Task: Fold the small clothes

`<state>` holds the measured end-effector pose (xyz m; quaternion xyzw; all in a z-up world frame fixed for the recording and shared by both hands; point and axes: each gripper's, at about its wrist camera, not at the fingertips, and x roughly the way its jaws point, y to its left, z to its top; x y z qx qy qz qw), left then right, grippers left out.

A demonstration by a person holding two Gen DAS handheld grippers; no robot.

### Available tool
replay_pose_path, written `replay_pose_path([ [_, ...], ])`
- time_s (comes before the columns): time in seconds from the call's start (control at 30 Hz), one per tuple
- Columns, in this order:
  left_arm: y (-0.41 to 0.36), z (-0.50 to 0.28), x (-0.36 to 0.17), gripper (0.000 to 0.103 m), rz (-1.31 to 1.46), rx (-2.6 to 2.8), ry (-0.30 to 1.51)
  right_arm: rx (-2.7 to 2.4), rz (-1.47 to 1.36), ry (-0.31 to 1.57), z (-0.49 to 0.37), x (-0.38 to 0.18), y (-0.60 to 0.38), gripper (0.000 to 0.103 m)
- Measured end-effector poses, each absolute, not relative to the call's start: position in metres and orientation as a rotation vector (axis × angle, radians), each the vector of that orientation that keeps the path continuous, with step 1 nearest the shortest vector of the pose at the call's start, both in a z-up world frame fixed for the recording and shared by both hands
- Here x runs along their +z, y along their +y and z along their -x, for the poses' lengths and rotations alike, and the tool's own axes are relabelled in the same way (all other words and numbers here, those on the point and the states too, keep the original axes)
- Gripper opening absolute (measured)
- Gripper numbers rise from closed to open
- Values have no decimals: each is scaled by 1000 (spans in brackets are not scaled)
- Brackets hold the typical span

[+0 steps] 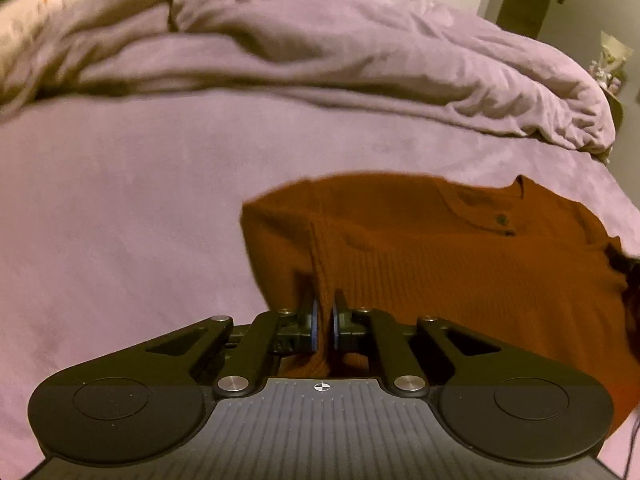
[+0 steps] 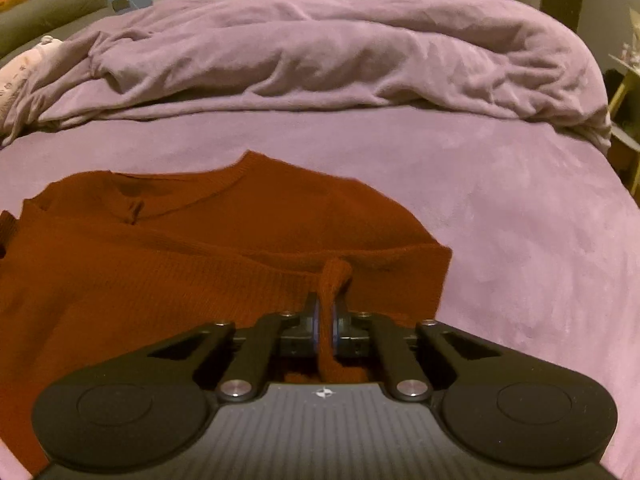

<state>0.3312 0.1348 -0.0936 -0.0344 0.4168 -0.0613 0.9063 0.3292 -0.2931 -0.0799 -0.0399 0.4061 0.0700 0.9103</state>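
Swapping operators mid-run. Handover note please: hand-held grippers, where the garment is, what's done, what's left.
Left hand-held gripper: shut on a pinch of the rust sweater, near its left side.
Right hand-held gripper: shut on a pinch of the same sweater near its right side.
Sweater: spread on the purple bedsheet, neckline pointing away from the rig, near part lifted in both grips. A rumpled duvet lies heaped further back.
Done: both sides gripped.
Left: no finished fold visible yet; probably carry the gripped part toward the neckline, release, then flatten.
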Motion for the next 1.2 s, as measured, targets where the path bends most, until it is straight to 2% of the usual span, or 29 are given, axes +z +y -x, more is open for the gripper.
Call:
replay_pose_path([
  [0.17,130,-337,-36,8,16,-100,683,105,83,654,-333,-38,-291,4],
  [0.3,119,-369,-18,8,-31,6,589,4,139,549,-364,-26,-279,5],
  [0.4,110,-400,-38,9,-35,82,593,-42,138,539,-389,-38,-273,5],
  [0.53,102,-429,-97,10,-52,161,759,-62,125,640,-411,-85,-271,5],
  [0.63,112,-416,-115,24,10,170,800,-73,120,714,-406,-104,-275,6],
  [0.67,118,-408,-113,34,33,160,793,-69,93,705,-397,-101,-282,8],
  [0.7,125,-400,-111,39,50,157,793,-61,60,691,-385,-96,-291,15],
  [0.77,139,-379,-105,39,98,119,795,-34,18,684,-360,-87,-304,21],
  [0.93,154,-334,-101,45,183,48,845,53,22,706,-290,-80,-308,21],
  [1.07,154,-301,-105,54,196,18,883,39,-12,729,-250,-79,-304,21],
  [1.2,164,-278,-106,55,278,10,911,21,-116,759,-224,-77,-311,33],
])
